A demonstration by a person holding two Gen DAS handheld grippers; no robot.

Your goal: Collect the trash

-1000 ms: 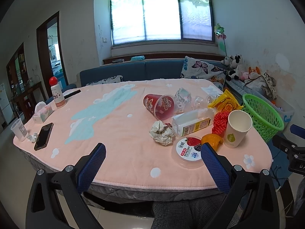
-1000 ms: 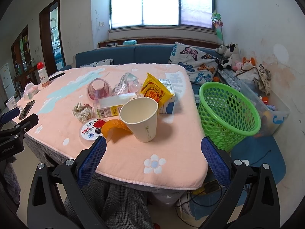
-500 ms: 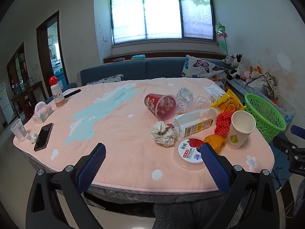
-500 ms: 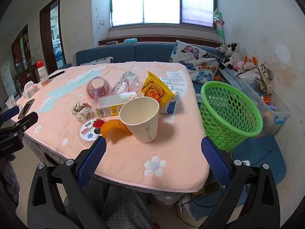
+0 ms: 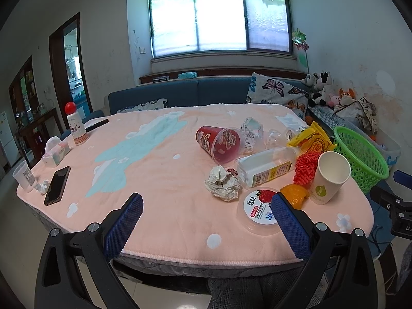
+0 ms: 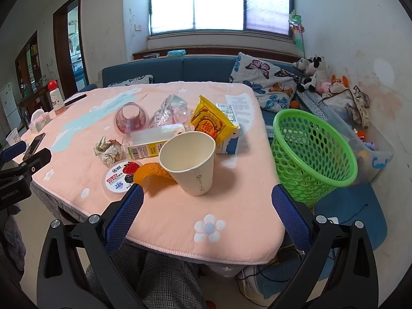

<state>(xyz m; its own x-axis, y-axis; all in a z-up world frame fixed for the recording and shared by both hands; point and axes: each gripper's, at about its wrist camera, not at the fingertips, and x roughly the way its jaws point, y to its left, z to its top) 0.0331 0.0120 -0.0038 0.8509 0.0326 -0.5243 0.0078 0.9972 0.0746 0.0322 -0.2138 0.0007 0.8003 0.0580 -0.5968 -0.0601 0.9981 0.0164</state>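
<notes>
Both the left gripper (image 5: 206, 203) and right gripper (image 6: 207, 195) are spread, holding nothing, at the table's (image 6: 231, 219) near edge. Only the right view shows the green basket (image 6: 312, 152) whole, beside the table; only the left shows the phone (image 5: 57, 186). The paper cup (image 6: 189, 162) stands upright; the bottle (image 5: 266, 171) lies flat, pointing right.

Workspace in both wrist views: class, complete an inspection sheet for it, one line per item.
Surface: pink tablecloth covers the table.
Job's things: paper cup upright; crumpled paper, bottle, red cup lying down; green basket beside table.
Clutter: phone, tissue pack.
Grippers: left gripper and right gripper open, empty, near the table's front edge.
Cables: black cord on the floor.
Surroundings: sofa, window.
</notes>
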